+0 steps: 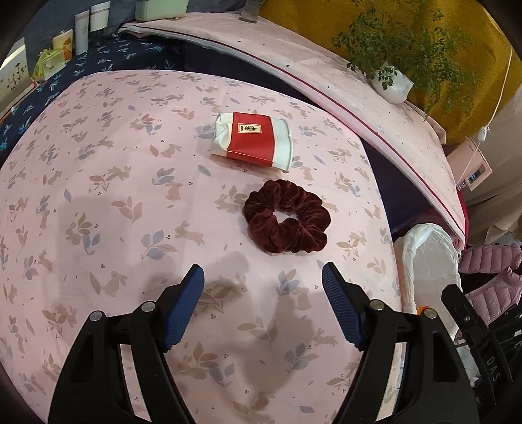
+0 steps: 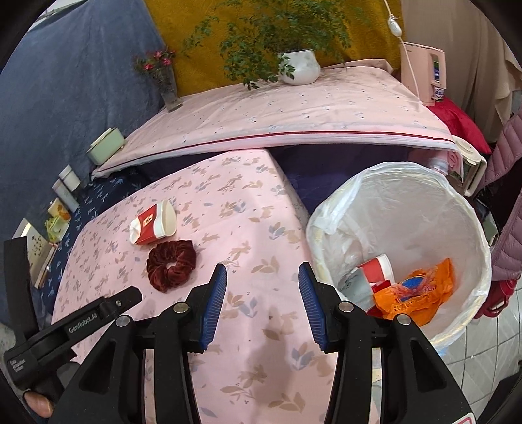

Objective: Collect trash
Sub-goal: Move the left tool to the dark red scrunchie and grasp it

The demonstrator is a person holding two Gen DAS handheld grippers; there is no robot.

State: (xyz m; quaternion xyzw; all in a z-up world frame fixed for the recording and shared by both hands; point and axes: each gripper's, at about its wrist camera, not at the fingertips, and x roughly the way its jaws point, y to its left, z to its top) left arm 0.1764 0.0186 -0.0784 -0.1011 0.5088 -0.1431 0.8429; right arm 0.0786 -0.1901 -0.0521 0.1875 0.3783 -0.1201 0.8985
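Note:
A crushed red and white paper cup (image 1: 251, 140) lies on its side on the pink rabbit-print cloth (image 1: 114, 195). Just in front of it lies a dark red velvet scrunchie (image 1: 287, 218). My left gripper (image 1: 262, 274) hovers short of the scrunchie, open and empty. In the right wrist view the cup (image 2: 151, 225) and scrunchie (image 2: 171, 264) lie to the left, and my right gripper (image 2: 262, 270) stands open over bare cloth with nothing between its fingers. At the right, the white-lined bin (image 2: 407, 169) holds another red cup (image 2: 378, 270) and an orange wrapper (image 2: 417, 290).
A higher pink-covered ledge (image 2: 293, 114) behind carries a potted plant (image 2: 300, 67) and a flower vase (image 2: 169, 88). Boxes and tubes (image 1: 81, 29) line the dark blue cloth at left. A pink quilted jacket (image 2: 509, 202) hangs right of the bin (image 1: 424, 254).

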